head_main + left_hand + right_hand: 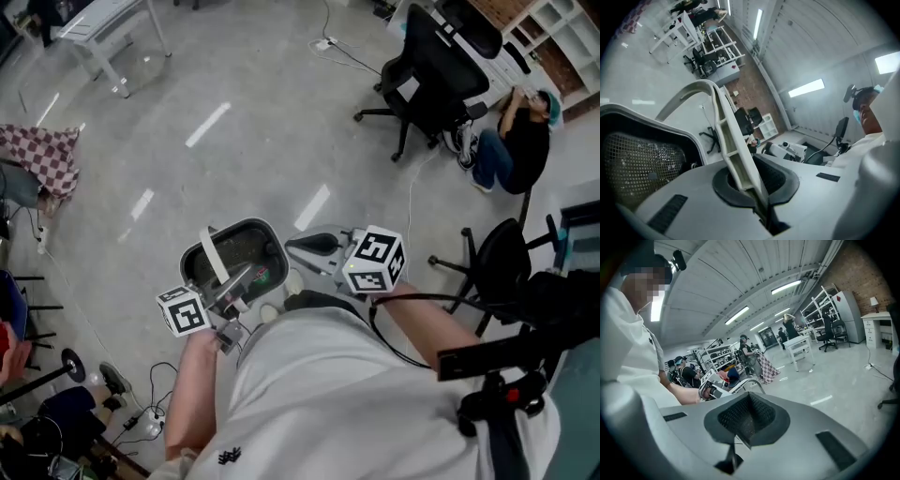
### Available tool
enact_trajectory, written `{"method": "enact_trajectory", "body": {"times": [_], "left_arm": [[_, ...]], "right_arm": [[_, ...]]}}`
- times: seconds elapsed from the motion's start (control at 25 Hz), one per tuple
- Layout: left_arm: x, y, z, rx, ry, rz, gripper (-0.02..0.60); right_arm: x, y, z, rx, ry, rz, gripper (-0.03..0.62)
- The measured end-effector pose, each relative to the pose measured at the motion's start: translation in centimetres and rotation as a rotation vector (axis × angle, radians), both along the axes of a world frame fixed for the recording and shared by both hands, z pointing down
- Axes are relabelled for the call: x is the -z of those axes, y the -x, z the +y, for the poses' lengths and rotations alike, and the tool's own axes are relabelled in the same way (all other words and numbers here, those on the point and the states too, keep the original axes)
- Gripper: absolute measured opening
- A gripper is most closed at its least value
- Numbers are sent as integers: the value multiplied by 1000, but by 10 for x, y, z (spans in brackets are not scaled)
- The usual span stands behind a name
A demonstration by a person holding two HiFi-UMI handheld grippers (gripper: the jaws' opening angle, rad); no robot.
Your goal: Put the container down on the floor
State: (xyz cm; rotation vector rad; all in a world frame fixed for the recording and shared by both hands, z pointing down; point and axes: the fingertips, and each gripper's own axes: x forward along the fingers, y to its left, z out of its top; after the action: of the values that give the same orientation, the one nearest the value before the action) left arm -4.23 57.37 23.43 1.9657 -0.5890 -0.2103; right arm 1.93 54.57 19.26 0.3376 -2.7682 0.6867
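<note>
Over the floor [281,141], the container [246,226] hung straight below my left claw [758,190], which was clamped on its white handle [723,126]. My right claw [739,439] was closed and empty, just beside the container's right edge.

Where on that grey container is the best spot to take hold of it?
On the white handle, near the middle of its arch, coming from above. It stands up over the container and is thin enough to pinch, so the load would likely hang below. The left gripper is shut on that handle.
</note>
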Motion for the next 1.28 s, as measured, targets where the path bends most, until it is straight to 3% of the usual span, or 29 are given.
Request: {"method": "enact_trajectory", "body": {"times": [0.36,0.48,0.56,0.92,1.12,1.28], "left_arm": [[-4,-40,-87,-66,-13,-43,9],[-6,-48,-120,-73,-16,-33,9],[-12,-52,-143,-87,-9,-33,9],[-45,-38,-251,-177,27,-18,9],[-63,-29,-313,-229,33,-38,9],[-81,-16,-366,-266,30,-29,9]], "right_arm": [[-1,-29,-77,-7,-32,-30,20],[-10,-42,-102,-32,-21,-20,87],[-16,-49,-122,-60,-9,-16,87],[-44,-38,-239,-206,25,18,85],[-44,-21,-305,-241,55,23,32],[-52,-3,-360,-300,71,43,28]]}}
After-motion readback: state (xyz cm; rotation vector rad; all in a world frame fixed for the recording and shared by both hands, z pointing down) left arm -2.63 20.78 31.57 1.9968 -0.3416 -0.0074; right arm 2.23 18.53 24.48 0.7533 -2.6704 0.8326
